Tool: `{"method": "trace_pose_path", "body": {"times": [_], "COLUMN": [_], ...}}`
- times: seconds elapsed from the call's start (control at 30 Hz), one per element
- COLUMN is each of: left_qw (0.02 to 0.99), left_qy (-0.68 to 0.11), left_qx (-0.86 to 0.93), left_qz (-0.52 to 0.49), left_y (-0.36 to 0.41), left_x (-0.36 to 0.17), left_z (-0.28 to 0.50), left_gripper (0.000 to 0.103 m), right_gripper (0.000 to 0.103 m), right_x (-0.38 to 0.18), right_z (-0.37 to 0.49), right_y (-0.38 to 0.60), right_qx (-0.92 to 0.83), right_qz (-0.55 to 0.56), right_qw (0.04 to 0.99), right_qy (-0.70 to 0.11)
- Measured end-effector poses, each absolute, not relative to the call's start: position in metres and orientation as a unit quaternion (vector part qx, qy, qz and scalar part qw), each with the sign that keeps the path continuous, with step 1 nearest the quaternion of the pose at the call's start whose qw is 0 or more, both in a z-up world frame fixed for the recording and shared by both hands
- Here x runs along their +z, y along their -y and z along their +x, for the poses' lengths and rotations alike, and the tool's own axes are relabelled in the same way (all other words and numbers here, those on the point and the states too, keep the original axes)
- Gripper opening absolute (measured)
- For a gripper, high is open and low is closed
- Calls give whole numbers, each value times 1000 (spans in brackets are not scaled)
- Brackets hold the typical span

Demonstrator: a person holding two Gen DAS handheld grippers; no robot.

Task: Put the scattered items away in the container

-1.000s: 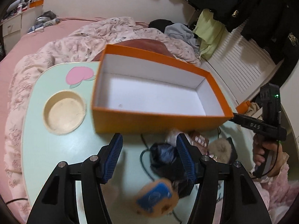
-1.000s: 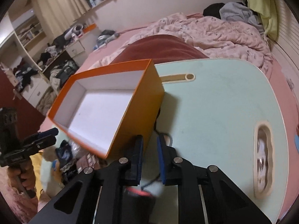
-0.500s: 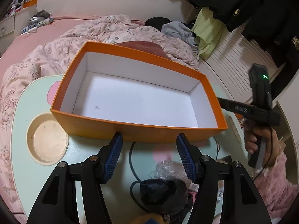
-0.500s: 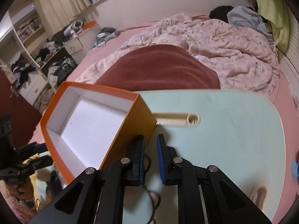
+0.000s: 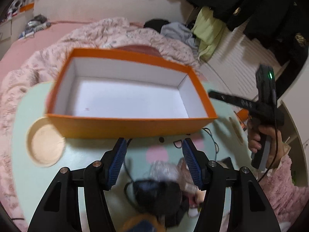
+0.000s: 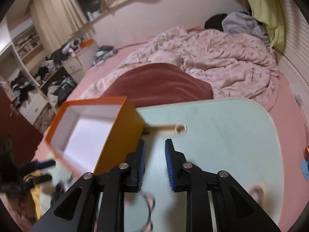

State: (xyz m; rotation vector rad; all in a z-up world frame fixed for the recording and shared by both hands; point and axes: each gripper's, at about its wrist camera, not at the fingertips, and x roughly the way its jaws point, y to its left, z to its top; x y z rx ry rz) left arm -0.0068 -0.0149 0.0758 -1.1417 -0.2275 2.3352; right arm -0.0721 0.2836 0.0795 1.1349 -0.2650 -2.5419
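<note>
An orange box (image 5: 127, 123) with a white, bare inside stands on the pale green table (image 5: 38, 166); it also shows in the right wrist view (image 6: 119, 135). My left gripper (image 5: 154, 154) is open just in front of the box's near wall, above a blurred heap of items: a black bundle with a cable (image 5: 156, 195), a clear wrapper (image 5: 164, 170) and an orange-blue thing (image 5: 143, 224). My right gripper (image 6: 154, 154) is open and empty beside the box's right end, over the table (image 6: 222, 135). It also shows in the left wrist view (image 5: 224, 99), held in a hand.
A round beige recess (image 5: 46, 147) lies in the table left of the box. A slot with a round hole (image 6: 173, 130) lies beyond my right gripper. A bed with a pink quilt (image 6: 222, 58) and a dark red cushion (image 6: 158, 85) lies behind the table.
My right gripper has opened from nearly shut. The box has shifted left and away in the right wrist view. My left gripper has drawn back a little from the box; the heap shows more.
</note>
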Motion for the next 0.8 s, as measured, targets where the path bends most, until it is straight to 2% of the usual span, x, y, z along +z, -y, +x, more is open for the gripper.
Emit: {"method": "trace_pose_path", "body": {"times": [0.03, 0.1, 0.37, 0.5, 0.57, 0.63, 0.7, 0.8], "left_qw": [256, 237, 202, 164, 150, 149, 157, 178], "left_qy": [86, 79, 34, 54, 74, 88, 94, 92], "left_qx": [871, 885, 903, 912, 909, 901, 892, 887], "left_qz": [-411, -394, -377, -371, -382, -397, -413, -415], "left_y": [24, 40, 61, 70, 74, 76, 70, 58], "left_x": [80, 86, 72, 55, 42, 32, 25, 26], "left_z": [3, 25, 96, 107, 104, 97, 90, 84], "left_gripper": [61, 61, 61, 61, 61, 61, 61, 61], "right_gripper": [35, 39, 39, 38, 36, 26, 21, 19], "right_x": [82, 84, 67, 54, 48, 43, 41, 40], "right_z": [-56, -28, 69, 82, 81, 76, 70, 61], "right_y": [-287, -288, -280, -276, -270, -263, -257, -245], "right_qx": [-898, -899, -885, -875, -867, -862, -859, -856], "right_qz": [392, 384, 392, 406, 417, 425, 431, 433], "right_qw": [179, 193, 251, 259, 269, 273, 274, 281], "right_qy": [92, 84, 27, 48, 54, 42, 31, 22]}}
